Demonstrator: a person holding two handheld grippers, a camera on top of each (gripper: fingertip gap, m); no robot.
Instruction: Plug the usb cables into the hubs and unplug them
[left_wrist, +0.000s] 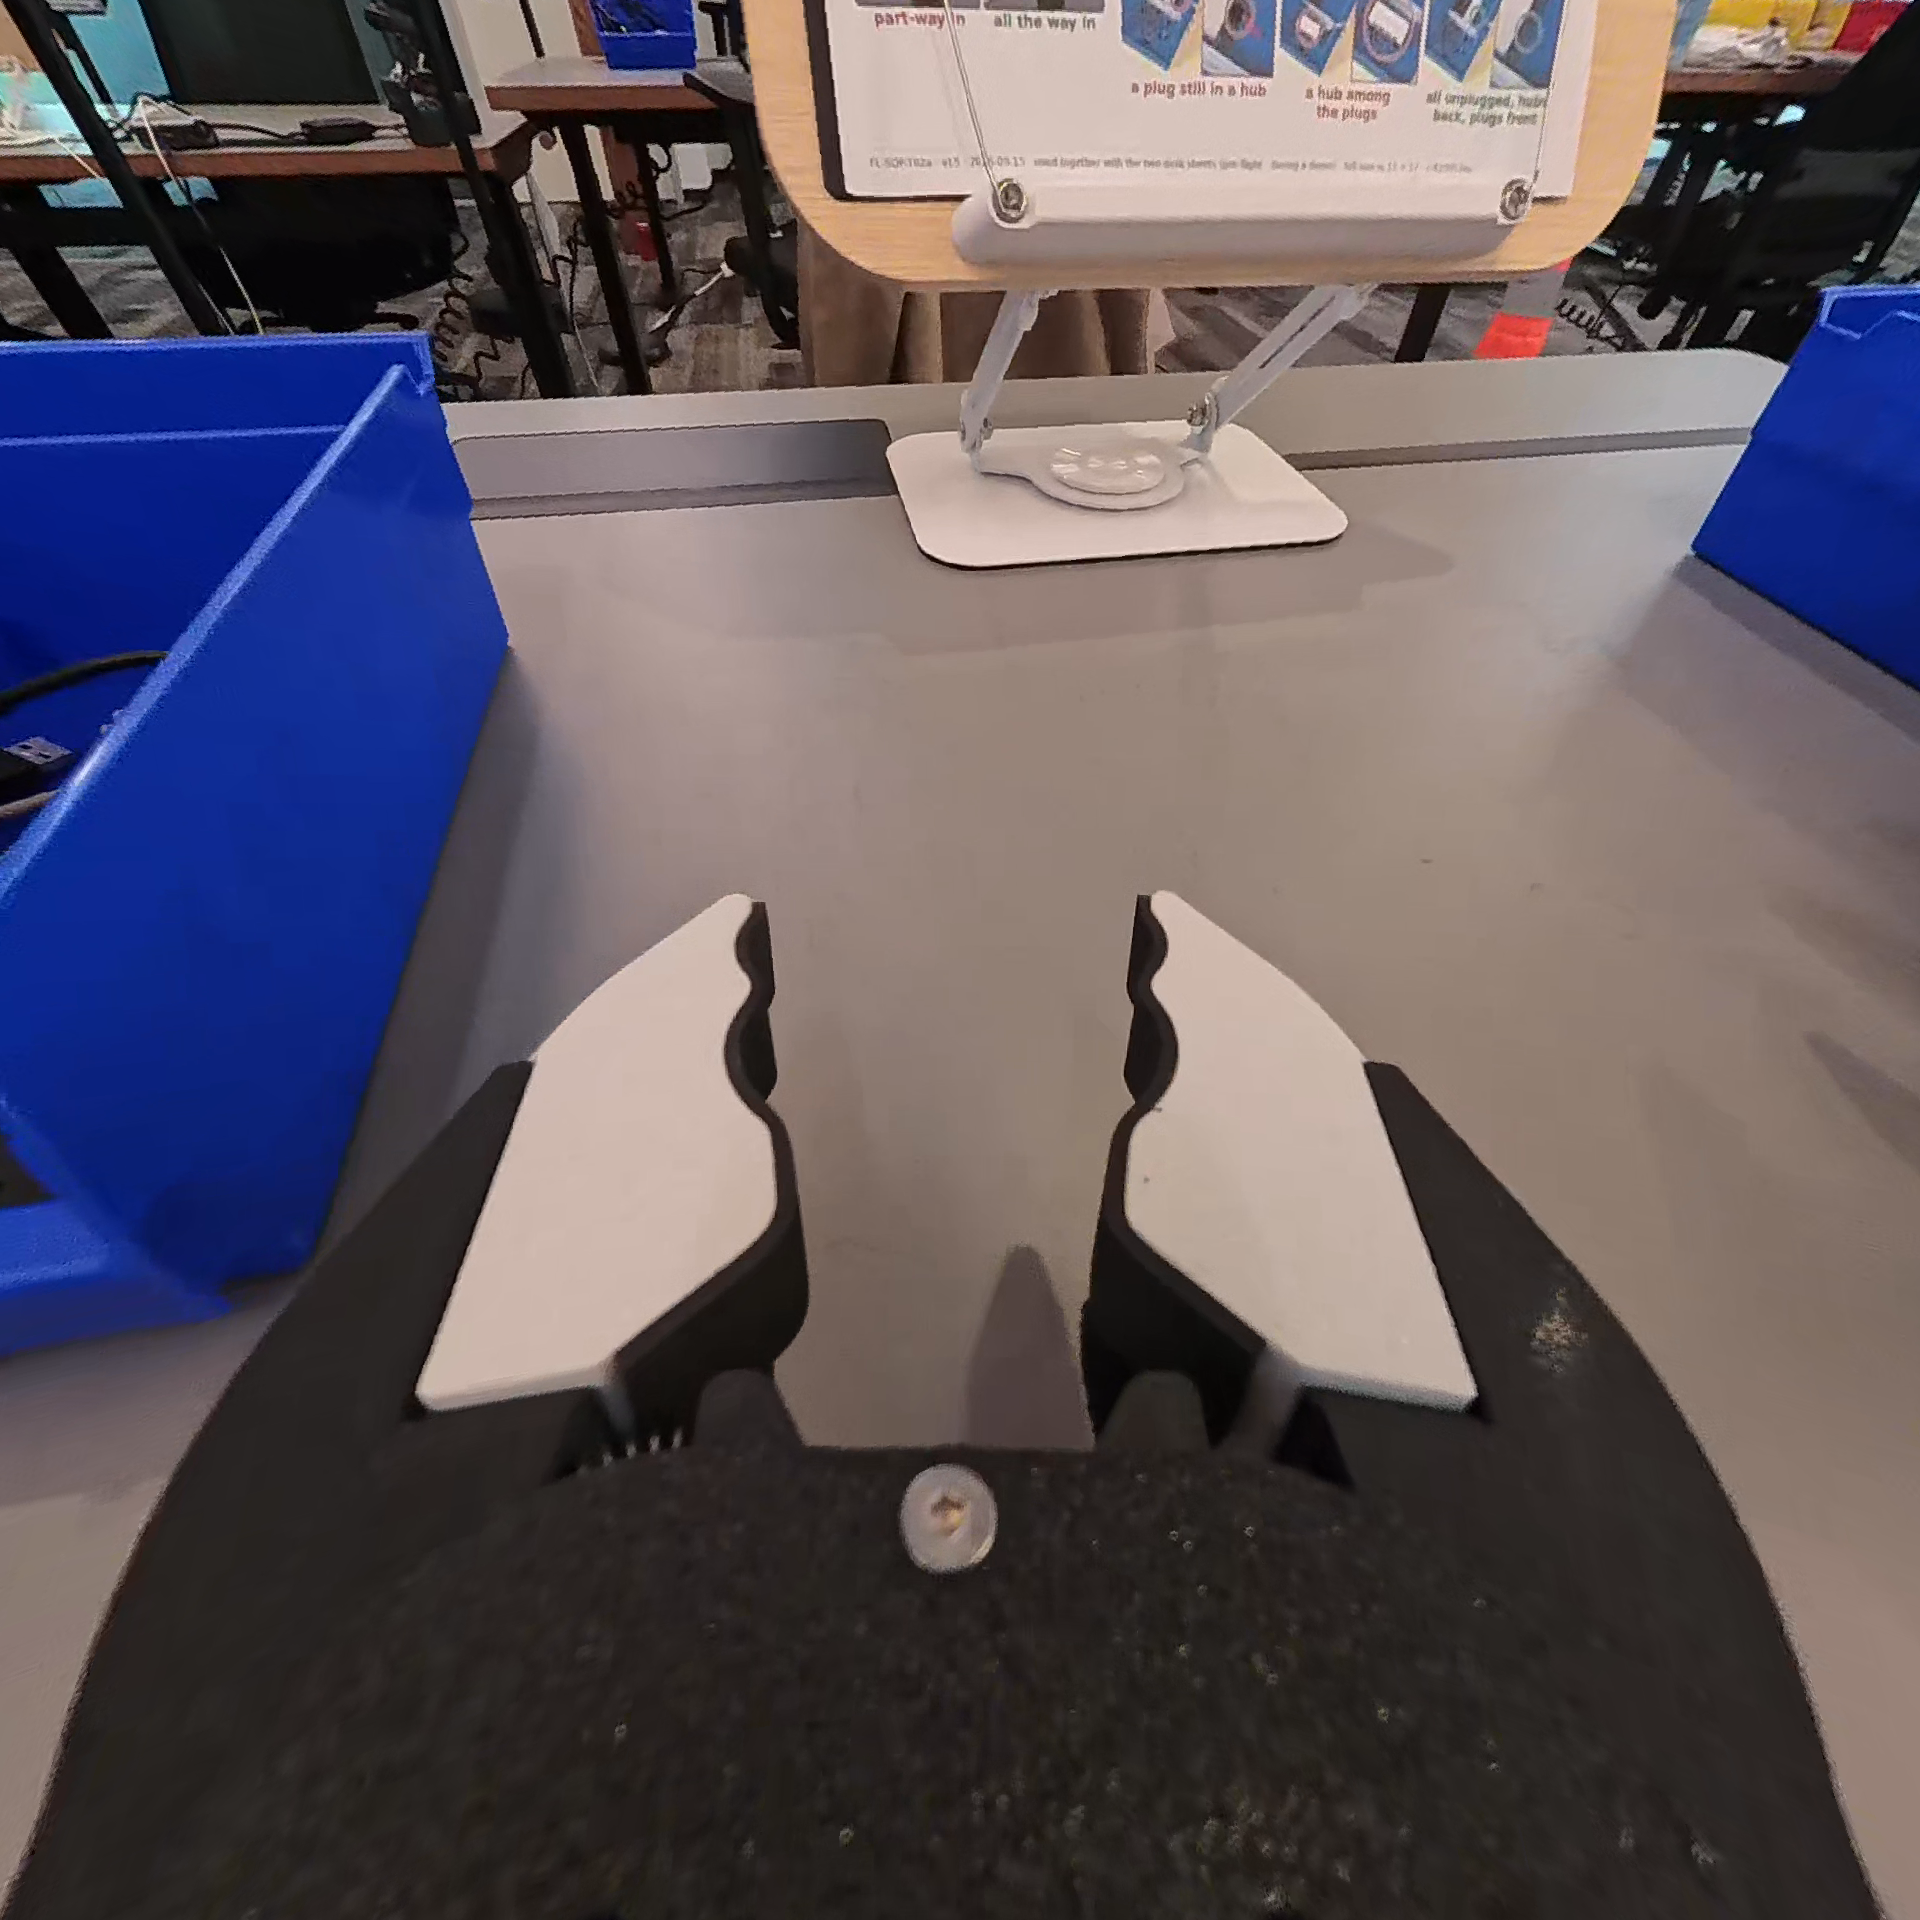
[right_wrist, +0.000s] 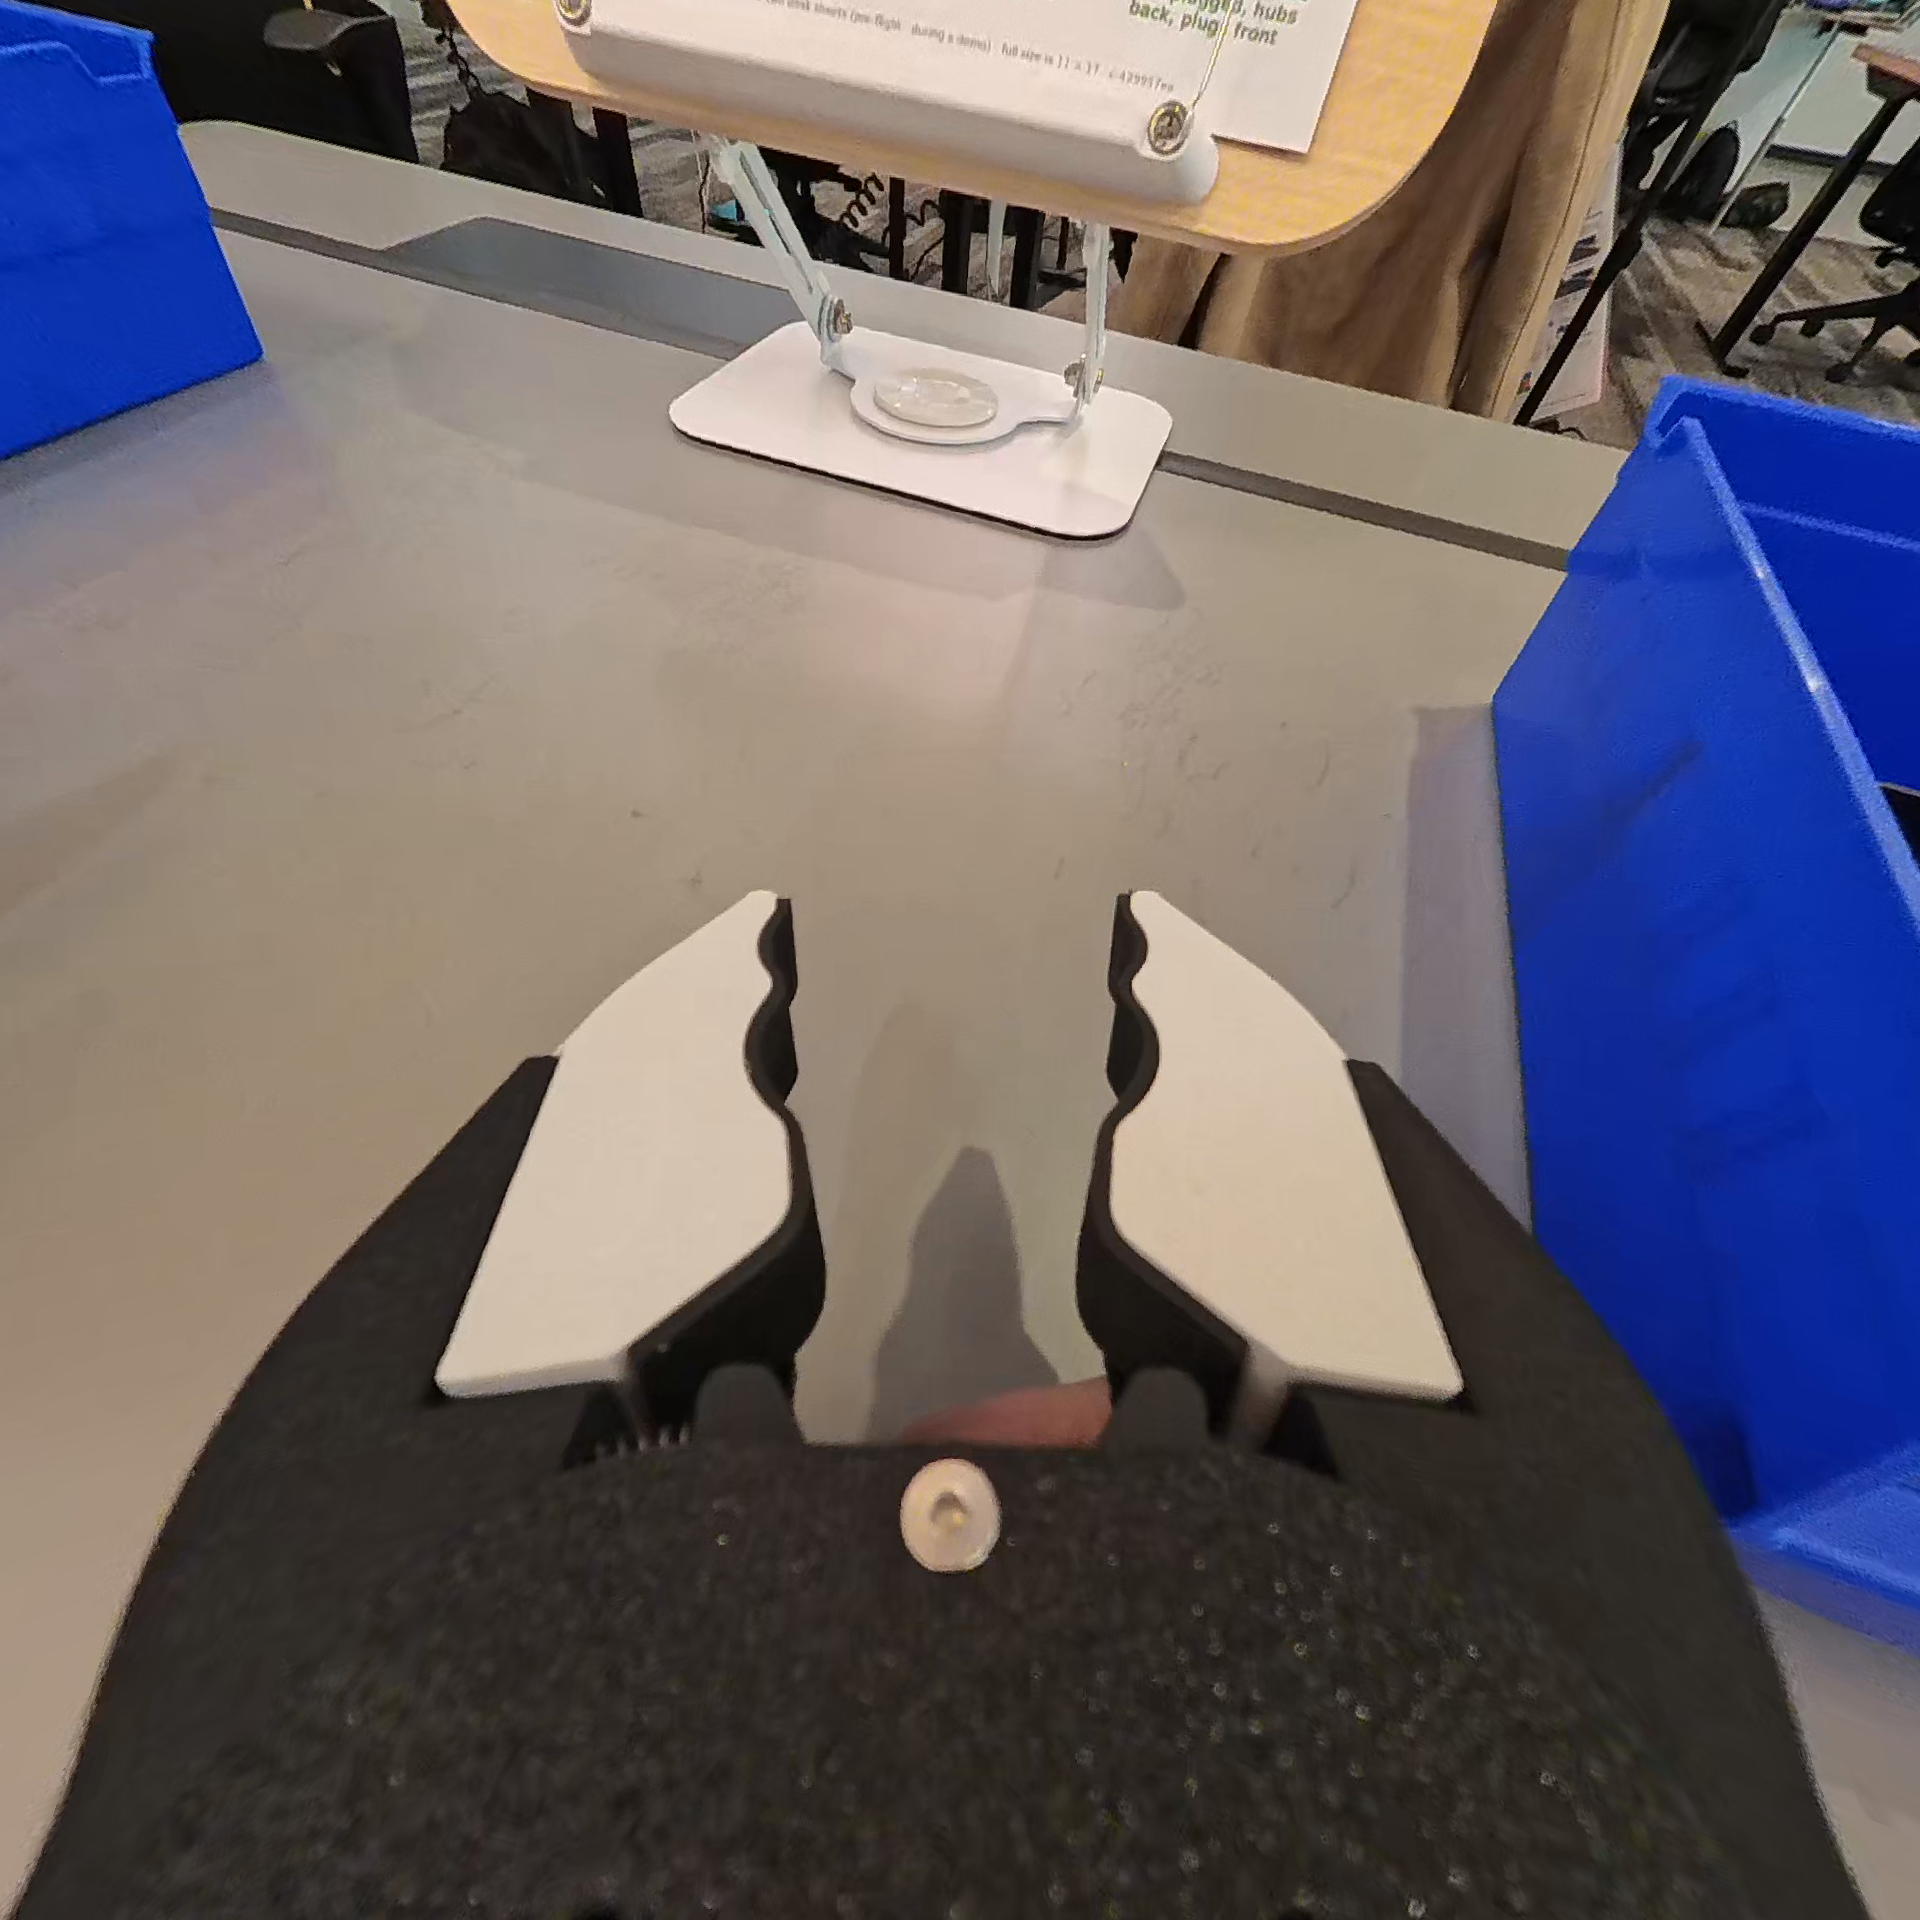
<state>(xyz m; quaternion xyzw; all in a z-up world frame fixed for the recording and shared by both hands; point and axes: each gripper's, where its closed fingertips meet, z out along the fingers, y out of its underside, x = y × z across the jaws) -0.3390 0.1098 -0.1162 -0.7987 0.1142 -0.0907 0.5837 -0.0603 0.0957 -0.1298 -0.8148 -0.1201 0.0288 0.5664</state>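
My left gripper (left_wrist: 954, 914) is open and empty above the grey table (left_wrist: 1039, 779). A blue bin (left_wrist: 239, 790) stands to its left; inside it I see a black cable (left_wrist: 62, 675) and a USB plug (left_wrist: 36, 753). My right gripper (right_wrist: 951, 909) is open and empty above the same table (right_wrist: 520, 675). A blue bin (right_wrist: 1714, 987) stands to its right; its contents are hidden apart from a dark patch. No hub shows in either view.
A white stand base (left_wrist: 1117, 494) with a wooden board and an instruction sheet (left_wrist: 1195, 94) sits at the table's far middle; it also shows in the right wrist view (right_wrist: 925, 426). A second blue bin shows at each view's far side (left_wrist: 1829, 488) (right_wrist: 94, 229). Desks and chairs stand beyond.
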